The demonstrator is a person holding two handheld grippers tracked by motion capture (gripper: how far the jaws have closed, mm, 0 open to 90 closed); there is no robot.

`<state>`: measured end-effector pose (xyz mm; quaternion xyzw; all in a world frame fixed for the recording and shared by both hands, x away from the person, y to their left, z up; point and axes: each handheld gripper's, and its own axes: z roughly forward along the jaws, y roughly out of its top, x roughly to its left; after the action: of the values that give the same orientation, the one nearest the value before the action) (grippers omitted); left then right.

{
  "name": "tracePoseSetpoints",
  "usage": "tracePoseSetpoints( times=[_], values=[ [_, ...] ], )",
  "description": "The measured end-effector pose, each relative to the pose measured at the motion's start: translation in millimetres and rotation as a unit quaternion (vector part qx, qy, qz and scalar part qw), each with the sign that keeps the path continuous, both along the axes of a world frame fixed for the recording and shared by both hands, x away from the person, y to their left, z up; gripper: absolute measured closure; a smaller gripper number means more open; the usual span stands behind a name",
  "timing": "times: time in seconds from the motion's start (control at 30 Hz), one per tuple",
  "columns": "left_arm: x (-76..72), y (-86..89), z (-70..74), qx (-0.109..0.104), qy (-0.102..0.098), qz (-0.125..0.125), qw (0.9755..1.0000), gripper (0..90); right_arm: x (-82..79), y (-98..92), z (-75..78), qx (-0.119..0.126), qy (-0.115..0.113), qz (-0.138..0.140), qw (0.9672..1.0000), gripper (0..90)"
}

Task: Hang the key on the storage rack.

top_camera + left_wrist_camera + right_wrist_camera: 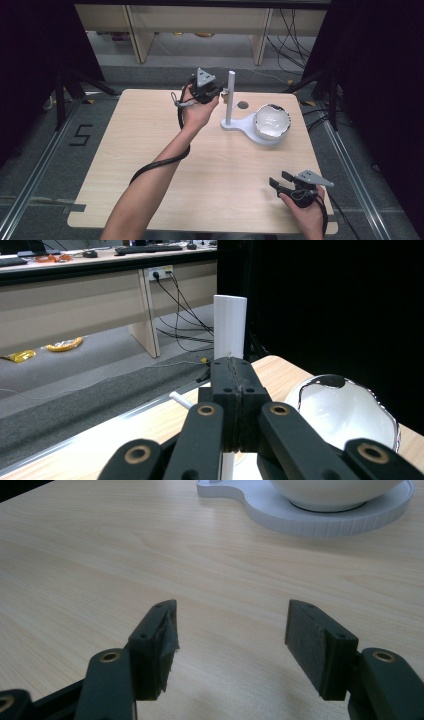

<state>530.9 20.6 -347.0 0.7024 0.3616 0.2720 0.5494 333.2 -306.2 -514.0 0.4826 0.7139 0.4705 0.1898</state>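
A white stand has an upright post [230,95] [230,325] and a flat base [240,126] [300,522] at the table's far middle. A white bowl with a dark rim [272,122] [345,415] [330,490] sits on the round end of that base. My left gripper [222,93] [232,362] is held up beside the upper post, jaws shut together with nothing seen between them, tips right at the post. A thin white peg [180,400] sticks out just beyond the jaws. My right gripper [280,179] [230,625] rests low at the table's front right, open and empty.
The light wooden table [150,165] has a small round hole [243,105] behind the stand. Beyond the far edge are wooden desks, floor cables [292,35] and black curtains on both sides. Dark tripod legs [62,95] stand left of the table.
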Motion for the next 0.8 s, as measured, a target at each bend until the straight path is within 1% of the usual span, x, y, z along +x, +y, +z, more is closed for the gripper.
tracePoseSetpoints(
  times=[0.1,0.13,0.2,0.23,0.27,0.3,0.33,0.4,0.43,0.47,0.5,0.53,0.57,0.6,0.67,0.7,0.73,0.77,0.8],
  values=[
    [-2.6,3.5,0.9,-0.002,-0.002,-0.002,1.0000,86.0,0.1,0.1,0.1,0.001,0.001,0.000,1.0000,38.8],
    [-7.5,6.9,1.2,-0.006,0.000,-0.011,0.9999,84.1,0.1,0.1,0.0,0.001,0.001,0.000,1.0000,38.8],
    [-13.9,10.9,1.0,0.002,-0.007,-0.017,0.9998,81.5,0.2,-0.3,-0.2,-0.001,-0.002,-0.001,1.0000,38.8],
    [-13.9,10.9,1.0,0.002,-0.007,-0.017,0.9998,80.3,0.2,-0.3,-0.2,-0.001,-0.002,-0.001,1.0000,38.8],
    [-20.0,16.2,-0.1,0.000,-0.006,-0.023,0.9997,78.7,0.5,0.3,-0.6,0.003,-0.005,0.000,1.0000,38.8],
    [-20.0,16.2,-0.1,0.000,-0.006,-0.023,0.9997,77.6,-0.1,0.2,0.0,0.000,-0.002,-0.002,1.0000,38.7],
    [-23.0,19.0,-0.6,-0.001,-0.005,-0.026,0.9997,77.6,-0.1,0.2,0.0,0.000,-0.002,-0.002,1.0000,38.7],
    [-29.0,25.6,-1.0,0.002,-0.003,-0.029,0.9996,73.3,0.0,0.5,-0.1,-0.001,-0.002,-0.001,1.0000,38.8],
    [-30.7,27.8,-1.0,0.004,-0.001,-0.030,0.9995,69.8,-0.7,0.6,0.5,-0.003,0.000,-0.004,1.0000,38.7],
    [-34.9,33.1,-1.1,0.010,0.003,-0.037,0.9993,62.8,-0.9,0.9,0.5,0.000,0.000,-0.004,1.0000,38.7],
    [-34.9,33.1,-1.1,0.010,0.003,-0.037,0.9993,59.9,-0.9,0.9,0.5,0.000,0.000,-0.004,1.0000,38.7],
    [-39.0,37.4,-1.4,0.011,0.007,-0.044,0.9989,56.3,-0.5,0.5,0.3,-0.003,0.000,-0.004,1.0000,38.7],
    [-39.0,37.4,-1.4,0.011,0.007,-0.044,0.9989,54.7,-0.4,0.4,0.3,-0.003,0.000,-0.004,1.0000,38.7],
    [-42.2,40.2,-1.9,0.006,0.009,-0.047,0.9988,52.1,-0.5,0.4,0.3,-0.002,0.000,-0.004,1.0000,38.7],
    [-48.1,46.1,-3.3,0.007,0.010,-0.050,0.9987,50.6,-0.5,0.5,0.4,-0.002,0.001,-0.005,1.0000,38.7],
    [-50.1,48.1,-4.1,0.007,0.008,-0.049,0.9987,48.8,-0.5,0.4,0.3,-0.002,0.000,-0.005,1.0000,38.8],
    [-55.7,54.2,-5.9,0.008,0.006,-0.047,0.9988,47.6,-1.8,1.6,0.8,0.003,0.008,-0.008,0.9999,38.7],
    [-55.7,54.2,-5.9,0.008,0.006,-0.047,0.9988,46.2,-1.8,1.6,0.8,0.003,0.008,-0.008,0.9999,38.7],
    [-61.0,61.5,-8.1,0.008,0.005,-0.043,0.9990,44.9,-2.0,1.7,0.9,0.003,0.008,-0.008,0.9999,38.7]
  ],
)
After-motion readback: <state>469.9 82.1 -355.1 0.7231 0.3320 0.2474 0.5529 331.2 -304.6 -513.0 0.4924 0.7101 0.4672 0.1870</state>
